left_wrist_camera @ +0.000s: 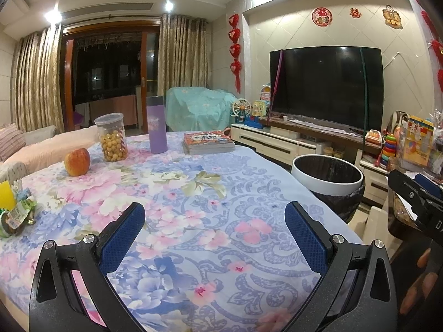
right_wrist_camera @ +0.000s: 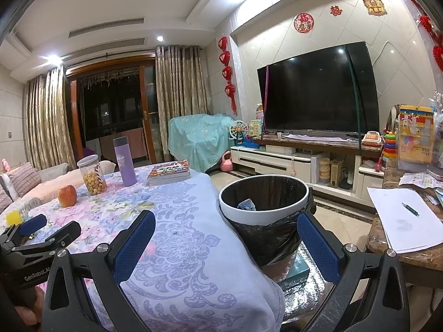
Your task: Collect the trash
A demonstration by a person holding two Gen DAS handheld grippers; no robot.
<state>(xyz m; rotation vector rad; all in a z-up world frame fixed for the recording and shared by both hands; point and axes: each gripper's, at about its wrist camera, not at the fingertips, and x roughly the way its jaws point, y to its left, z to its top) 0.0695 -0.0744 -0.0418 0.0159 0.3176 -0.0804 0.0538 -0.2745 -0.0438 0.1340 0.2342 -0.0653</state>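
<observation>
My left gripper (left_wrist_camera: 214,215) stands open over the flowered tablecloth (left_wrist_camera: 193,193), nothing between its blue pads. Crumpled wrappers (left_wrist_camera: 16,215) lie at the table's left edge, beside a yellow piece (left_wrist_camera: 6,196). A white-rimmed trash bin (left_wrist_camera: 328,178) with a black liner stands off the table's right side. My right gripper (right_wrist_camera: 225,225) is open too, hovering above the table's right edge just short of the trash bin (right_wrist_camera: 263,207). A bluish crumpled scrap (right_wrist_camera: 247,204) lies inside the bin. The left gripper (right_wrist_camera: 41,228) shows low at the left of the right wrist view.
On the table stand an apple (left_wrist_camera: 77,161), a jar of yellow balls (left_wrist_camera: 112,138), a purple bottle (left_wrist_camera: 157,124) and a stack of books (left_wrist_camera: 207,141). A side table with paper and a pen (right_wrist_camera: 409,209) is at right. A TV cabinet (right_wrist_camera: 290,163) stands behind the bin.
</observation>
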